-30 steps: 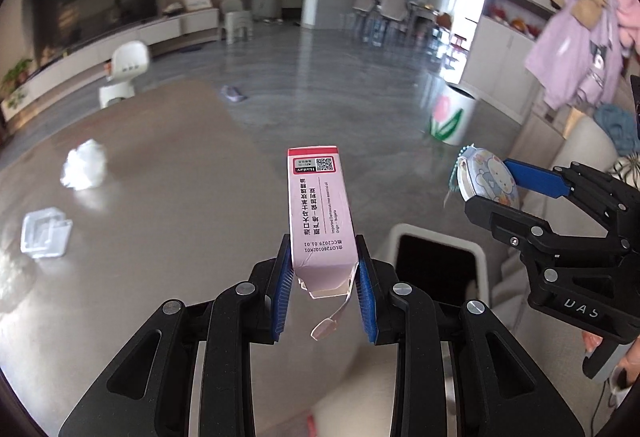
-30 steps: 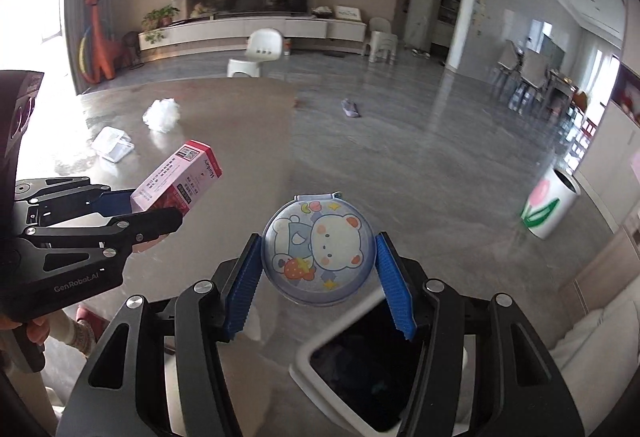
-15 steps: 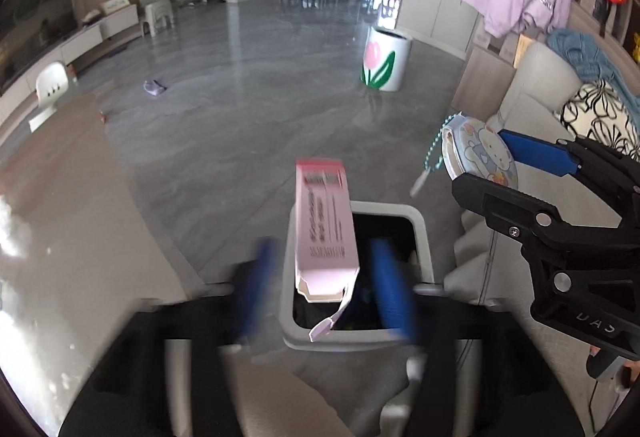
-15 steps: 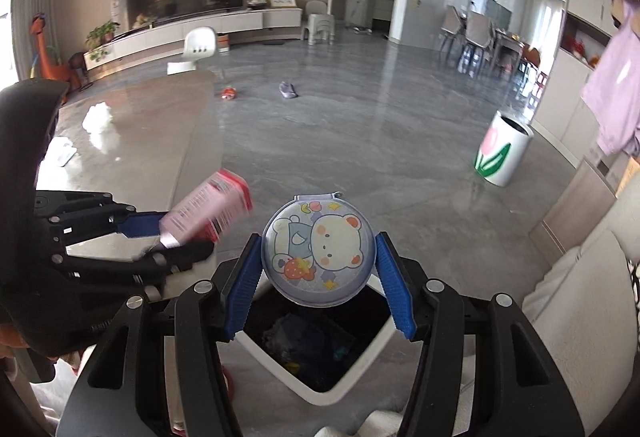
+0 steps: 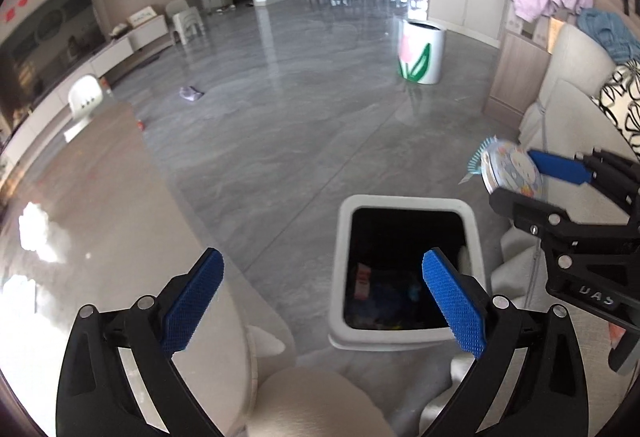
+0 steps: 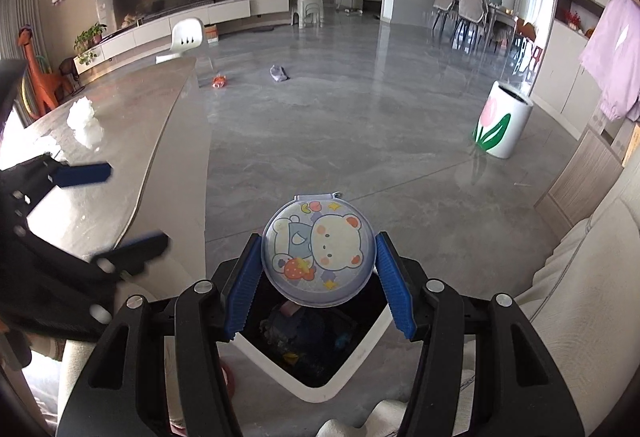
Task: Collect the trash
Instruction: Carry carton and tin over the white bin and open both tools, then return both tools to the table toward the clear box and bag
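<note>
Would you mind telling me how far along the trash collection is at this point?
Done: trash already lies inside the white bin, and the left gripper is open and empty above it. In hand: the right gripper is shut on the round bear case, held over the bin. Left: a crumpled white wad on the table, plus an orange scrap and a grey scrap on the floor.
</note>
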The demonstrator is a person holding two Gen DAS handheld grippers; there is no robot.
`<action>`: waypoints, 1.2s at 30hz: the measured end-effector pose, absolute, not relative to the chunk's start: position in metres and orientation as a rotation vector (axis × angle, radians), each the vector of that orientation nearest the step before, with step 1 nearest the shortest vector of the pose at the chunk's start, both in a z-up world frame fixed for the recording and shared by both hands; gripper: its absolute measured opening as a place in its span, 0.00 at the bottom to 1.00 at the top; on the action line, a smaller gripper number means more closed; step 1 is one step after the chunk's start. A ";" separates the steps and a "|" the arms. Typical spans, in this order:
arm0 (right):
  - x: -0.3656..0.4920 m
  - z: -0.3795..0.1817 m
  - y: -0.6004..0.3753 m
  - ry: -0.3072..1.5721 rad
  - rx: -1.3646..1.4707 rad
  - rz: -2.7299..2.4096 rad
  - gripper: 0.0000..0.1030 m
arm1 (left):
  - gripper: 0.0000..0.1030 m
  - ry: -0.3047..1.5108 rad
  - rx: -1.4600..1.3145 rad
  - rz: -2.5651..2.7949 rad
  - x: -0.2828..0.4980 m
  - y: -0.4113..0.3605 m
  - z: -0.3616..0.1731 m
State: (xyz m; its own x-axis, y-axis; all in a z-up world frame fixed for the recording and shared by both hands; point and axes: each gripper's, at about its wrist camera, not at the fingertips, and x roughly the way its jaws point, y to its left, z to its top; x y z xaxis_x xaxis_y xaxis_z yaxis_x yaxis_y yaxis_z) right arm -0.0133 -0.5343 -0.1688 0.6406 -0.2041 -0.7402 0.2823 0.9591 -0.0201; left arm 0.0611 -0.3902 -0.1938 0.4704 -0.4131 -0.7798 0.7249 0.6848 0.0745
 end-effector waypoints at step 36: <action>0.123 -0.111 -0.375 0.742 -0.115 0.137 0.95 | 0.95 0.751 0.127 -0.292 0.159 -0.181 -0.154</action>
State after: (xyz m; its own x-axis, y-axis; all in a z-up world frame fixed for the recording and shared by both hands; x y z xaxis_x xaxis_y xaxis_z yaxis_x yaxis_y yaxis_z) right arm 0.1226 -0.3753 -0.1110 0.7287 0.0834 -0.6797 -0.1644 0.9848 -0.0555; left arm 0.1589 -0.1807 -0.1539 0.6926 -0.2157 -0.6883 0.3059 0.9520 0.0094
